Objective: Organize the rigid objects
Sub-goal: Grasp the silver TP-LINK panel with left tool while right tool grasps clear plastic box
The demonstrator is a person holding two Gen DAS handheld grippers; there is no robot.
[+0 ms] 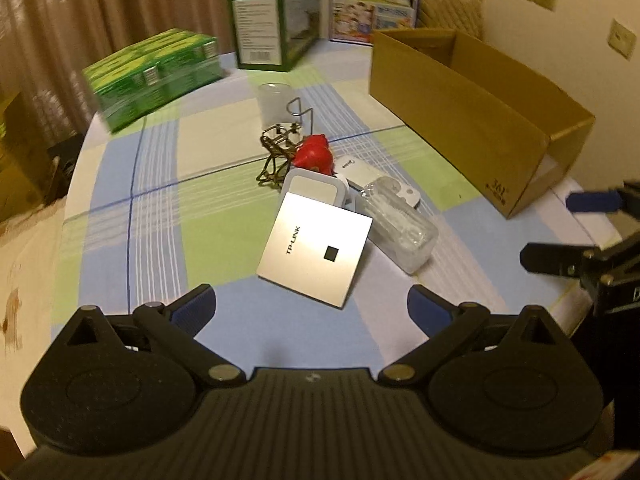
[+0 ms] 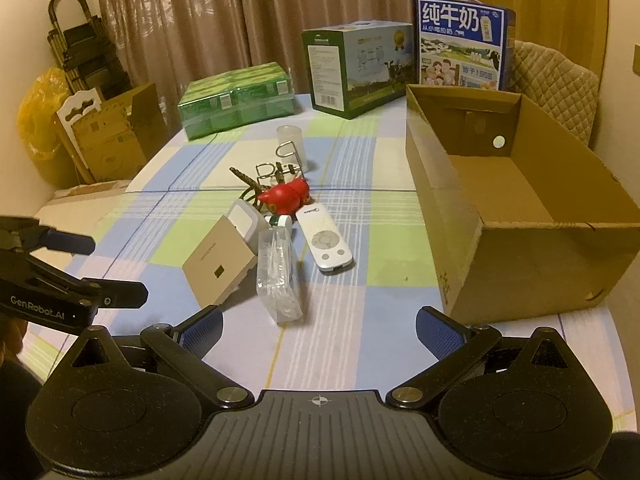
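A small heap lies mid-table: a silver TP-LINK panel (image 1: 316,254) (image 2: 220,266) leaning on a white square device (image 1: 314,192) (image 2: 248,222), a clear plastic case (image 1: 396,228) (image 2: 278,276), a white remote (image 1: 376,178) (image 2: 325,240), a red pig toy (image 1: 314,154) (image 2: 285,196), a metal wire puzzle (image 1: 276,152) (image 2: 264,174) and a translucent cup (image 1: 274,104) (image 2: 290,140). An open, empty cardboard box (image 1: 460,116) (image 2: 532,268) stands to the right. My left gripper (image 1: 312,308) (image 2: 120,269) hovers open just short of the panel. My right gripper (image 2: 320,330) (image 1: 546,229) is open, near the case.
At the back of the checked tablecloth stand a green shrink-wrapped pack (image 2: 236,98), a green milk carton box (image 2: 356,68) and a blue milk box (image 2: 464,44). A padded chair (image 2: 556,84) is behind the cardboard box. Off the table's left edge are cartons and a folded cart (image 2: 80,48).
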